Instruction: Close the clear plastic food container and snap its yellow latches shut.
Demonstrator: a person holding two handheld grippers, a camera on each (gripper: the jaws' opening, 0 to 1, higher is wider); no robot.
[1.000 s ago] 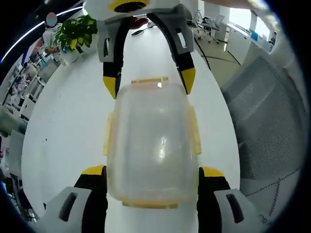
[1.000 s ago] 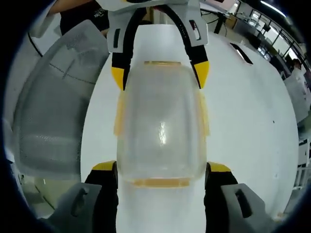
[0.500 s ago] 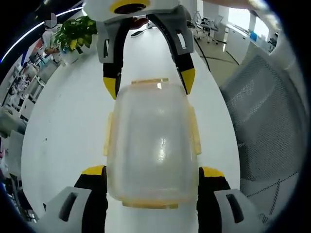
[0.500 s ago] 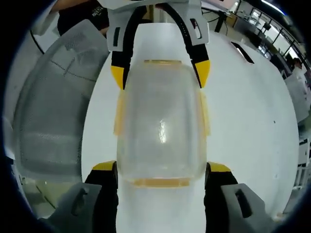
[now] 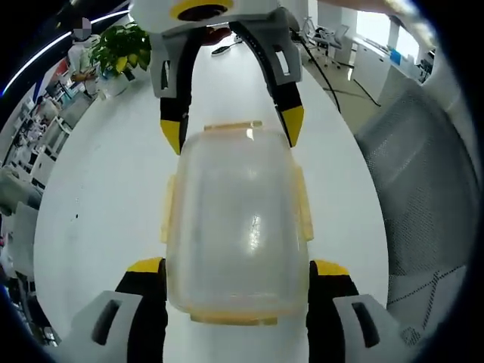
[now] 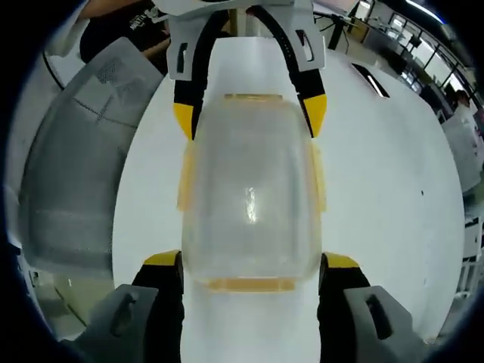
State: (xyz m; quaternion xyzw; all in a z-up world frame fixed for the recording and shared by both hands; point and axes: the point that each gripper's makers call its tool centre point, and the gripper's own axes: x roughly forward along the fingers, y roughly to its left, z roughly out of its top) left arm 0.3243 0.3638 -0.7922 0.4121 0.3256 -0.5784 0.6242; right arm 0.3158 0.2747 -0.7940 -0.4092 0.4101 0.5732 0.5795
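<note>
The clear plastic container [image 5: 234, 219] with its lid on sits lengthwise over a white table [image 5: 98, 189]. Yellow latches [image 5: 304, 204] run along its sides and ends. My left gripper [image 5: 236, 266] clamps the container's near end, a yellow-tipped jaw pressing each side. My right gripper [image 5: 232, 130] comes in from the top and grips the far end the same way. In the right gripper view the container [image 6: 249, 204] lies between my right gripper [image 6: 251, 262] below and my left gripper [image 6: 249, 117] above. I cannot tell whether the latches [image 6: 184, 181] are snapped.
A grey mesh chair [image 5: 423, 212] stands by the table's edge, also in the right gripper view as the chair [image 6: 68, 181]. A potted plant [image 5: 121, 49] stands at the table's far end. A person in dark clothes [image 6: 121, 30] is behind the chair. Office desks lie beyond.
The table and chair have slid a little behind the container in both views. The container and both grippers keep the same places against each other.
</note>
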